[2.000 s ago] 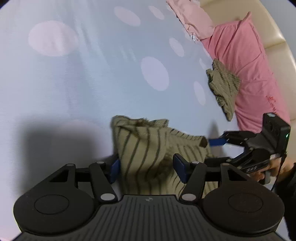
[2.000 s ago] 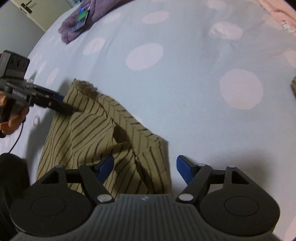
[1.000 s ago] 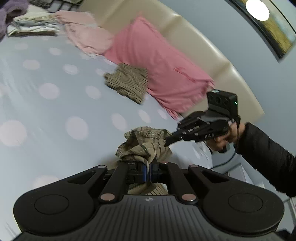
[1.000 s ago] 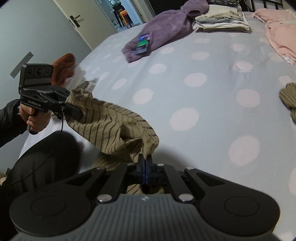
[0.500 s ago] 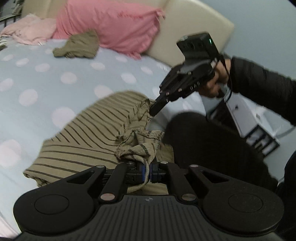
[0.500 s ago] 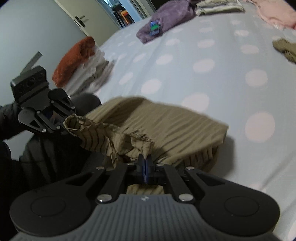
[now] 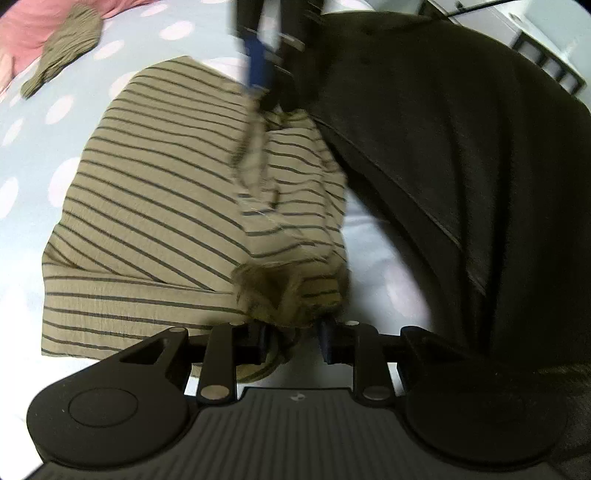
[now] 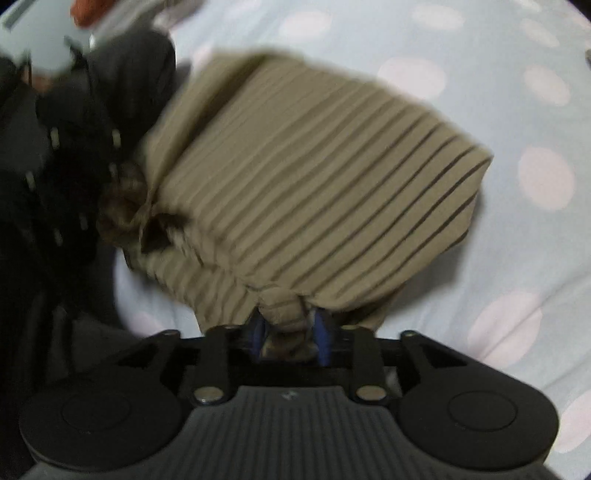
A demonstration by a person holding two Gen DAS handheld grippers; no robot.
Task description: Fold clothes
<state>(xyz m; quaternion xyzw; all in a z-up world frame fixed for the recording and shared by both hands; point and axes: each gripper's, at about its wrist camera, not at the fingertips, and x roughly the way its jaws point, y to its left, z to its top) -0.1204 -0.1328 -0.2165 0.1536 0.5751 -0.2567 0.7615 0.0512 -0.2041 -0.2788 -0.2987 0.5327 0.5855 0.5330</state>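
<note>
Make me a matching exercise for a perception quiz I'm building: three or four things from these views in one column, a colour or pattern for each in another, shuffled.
Things:
1. folded garment
2. bedsheet
3. pillow
4. small crumpled cloth

Descriptions:
A. plain pink
B. tan with dark stripes
C. olive, lying against the pink thing
D. pale blue with pale pink dots

Pairs: 1-B, 2-D, 3-A, 4-C

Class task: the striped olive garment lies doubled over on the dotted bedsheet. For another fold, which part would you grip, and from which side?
Probably the striped garment is best gripped at the two corners of its far folded edge, coming from above. That edge lies flat and free on the bedsheet, while the near edge is bunched.
</note>
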